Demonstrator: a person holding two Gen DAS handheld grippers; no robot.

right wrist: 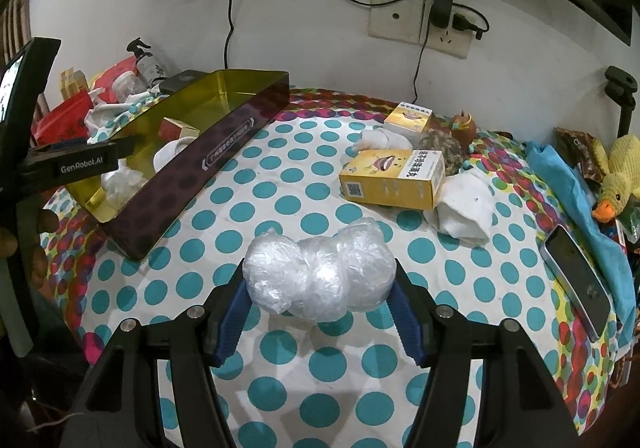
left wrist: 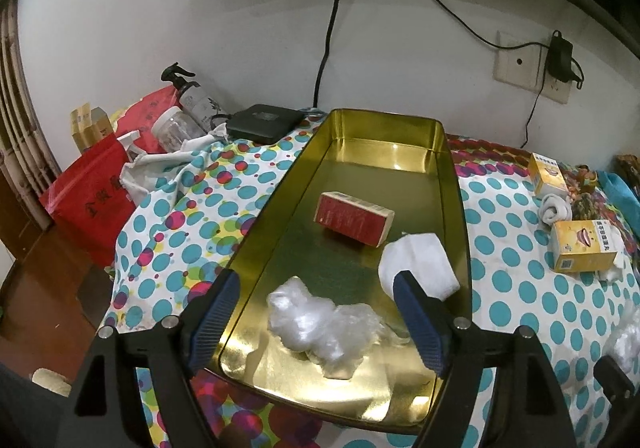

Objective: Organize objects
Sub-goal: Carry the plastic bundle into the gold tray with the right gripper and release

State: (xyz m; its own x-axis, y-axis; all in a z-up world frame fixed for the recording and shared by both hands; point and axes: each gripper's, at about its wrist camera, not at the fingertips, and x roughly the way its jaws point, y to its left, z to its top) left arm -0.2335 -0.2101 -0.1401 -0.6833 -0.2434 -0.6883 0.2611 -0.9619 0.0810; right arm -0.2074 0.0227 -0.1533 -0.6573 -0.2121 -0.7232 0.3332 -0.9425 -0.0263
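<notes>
right tool clamped on a plastic wad, left tool open over the tin

the right tool [right wrist: 320, 308] has its blue pads pressed on both sides of a crumpled clear plastic bundle [right wrist: 320, 272], held just above the dotted tablecloth [right wrist: 280, 368], to the right of the gold tin [right wrist: 200, 168]. the left tool [left wrist: 316, 312] hangs over the near end of that tin with its jaws apart and nothing between the pads; another plastic wad [left wrist: 320, 332] lies loose on the tin floor just below, with a white sock [left wrist: 420, 264] and a red box [left wrist: 352, 220] farther in. by my reading, one wad is stowed and the second is next. that calls for carrying it left over the tin's dark wall, then letting go inside. two yellow boxes [right wrist: 394, 178] and more socks [right wrist: 464, 208] wait on the table's far right.
</notes>
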